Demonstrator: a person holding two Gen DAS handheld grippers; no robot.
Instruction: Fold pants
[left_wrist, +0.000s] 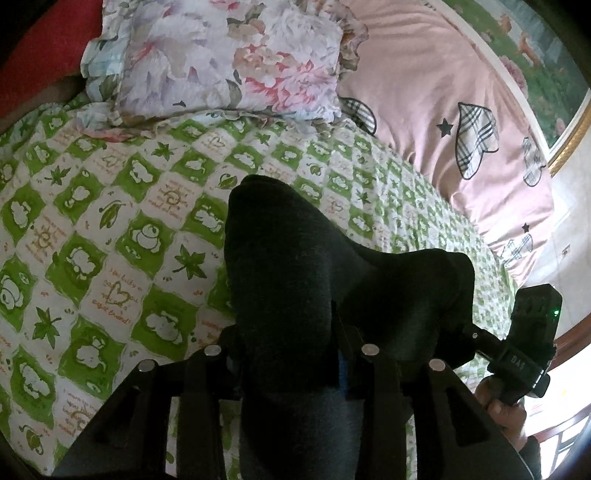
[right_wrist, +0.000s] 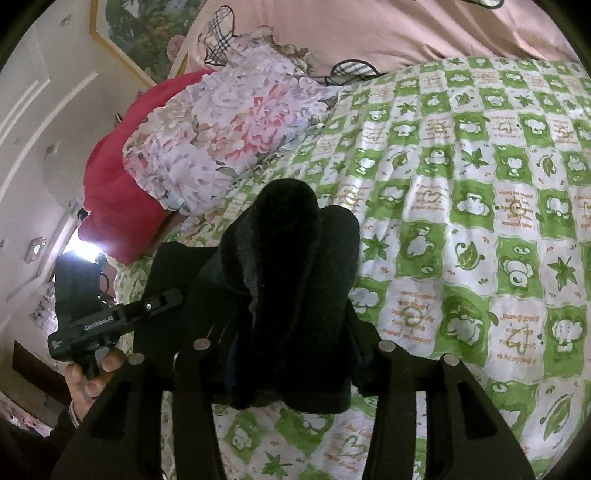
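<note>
The black pants (left_wrist: 288, 266) hang bunched between the two grippers, lifted above a green-and-white checked bedspread (left_wrist: 92, 229). My left gripper (left_wrist: 291, 354) is shut on the pants' cloth; its fingertips are hidden under the fabric. The right gripper's body (left_wrist: 524, 339) shows at the right of the left wrist view, held by a hand. In the right wrist view, my right gripper (right_wrist: 291, 350) is shut on a thick fold of the pants (right_wrist: 295, 258). The left gripper's body (right_wrist: 96, 325) shows at the left, held by a hand.
A floral pillow (left_wrist: 221, 59) lies at the head of the bed, with a red cushion (right_wrist: 110, 192) behind it. A pink quilt with plaid hearts (left_wrist: 443, 92) lies beside the pillow. A framed picture (left_wrist: 546, 55) hangs on the wall.
</note>
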